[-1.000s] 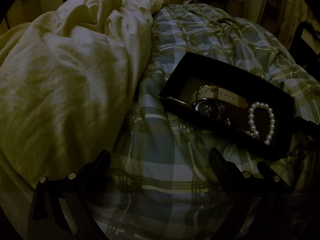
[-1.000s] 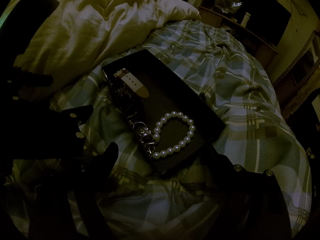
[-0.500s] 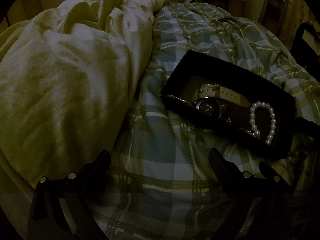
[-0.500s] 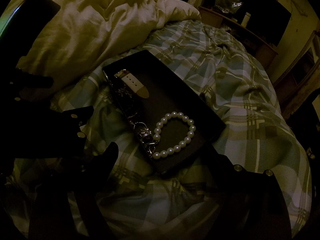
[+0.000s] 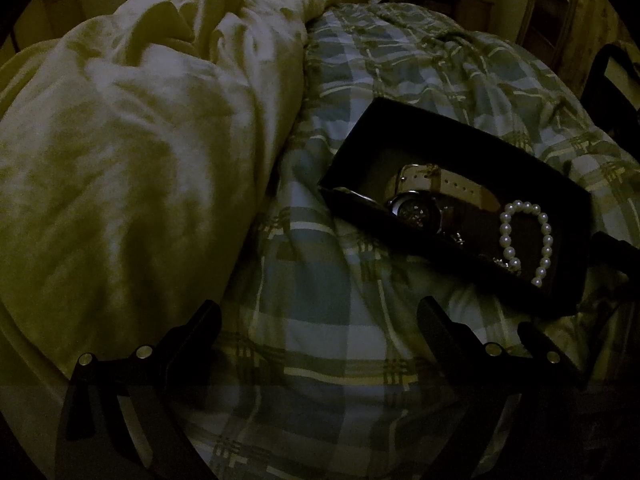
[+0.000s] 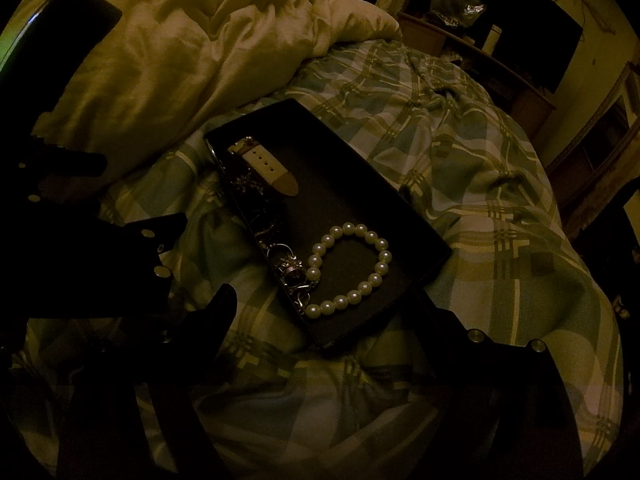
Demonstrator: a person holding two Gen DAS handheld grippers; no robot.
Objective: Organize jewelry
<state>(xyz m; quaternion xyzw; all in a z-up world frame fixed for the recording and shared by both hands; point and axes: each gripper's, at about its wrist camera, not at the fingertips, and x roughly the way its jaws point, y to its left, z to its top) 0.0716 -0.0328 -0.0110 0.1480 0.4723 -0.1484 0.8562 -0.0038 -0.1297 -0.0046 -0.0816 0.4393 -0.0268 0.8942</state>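
Observation:
An open black box (image 5: 404, 128) (image 6: 404, 224) lies on the plaid bedcover. Inside it are a pearl bracelet (image 5: 545, 236) (image 6: 376, 278), a watch (image 5: 412, 210) with a white strap (image 6: 266, 162), and a silver chain piece (image 6: 290, 274). My left gripper (image 5: 318, 312) hangs open over bare bedcover, short of the box and to its left, with nothing between its fingers. The right gripper (image 6: 326, 300) is open wide just in front of the box's near end, near the pearls. Its pads do not press on anything that shows. One right fingertip (image 5: 616, 248) shows beside the box's right end.
A rumpled cream duvet (image 5: 132, 140) (image 6: 192, 52) is heaped on the left of the bed. Plaid bedcover (image 5: 320, 360) (image 6: 500, 184) spreads around the box. Dark wooden furniture (image 6: 500, 64) stands beyond the bed. The left gripper's body (image 6: 120, 248) sits at the left in the right wrist view.

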